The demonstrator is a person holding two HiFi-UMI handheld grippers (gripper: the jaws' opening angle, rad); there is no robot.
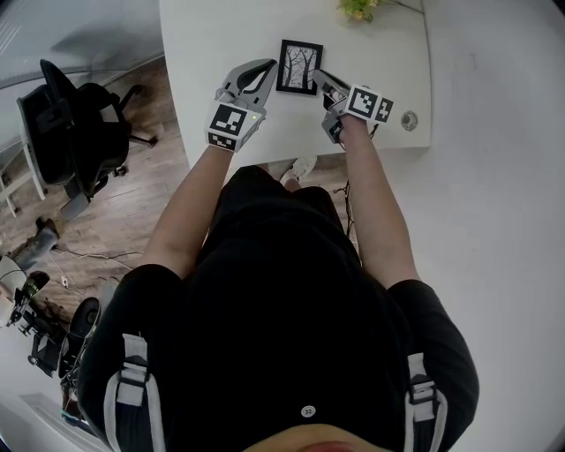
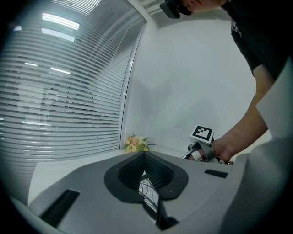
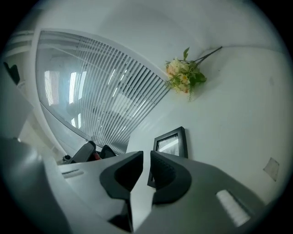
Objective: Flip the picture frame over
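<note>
A black picture frame lies flat on the white table, its tree picture facing up. My left gripper is shut, and its tips rest at the frame's left edge. In the left gripper view the frame shows through the slot under the joined tips. My right gripper points at the frame's right edge near the lower corner. Its jaws are all but shut, with a thin slit and nothing between them. The frame lies just beyond the right jaw.
A small bunch of yellow flowers lies at the table's far edge, beyond the frame. A round cable grommet sits near the table's right front corner. A black office chair stands on the wooden floor to the left.
</note>
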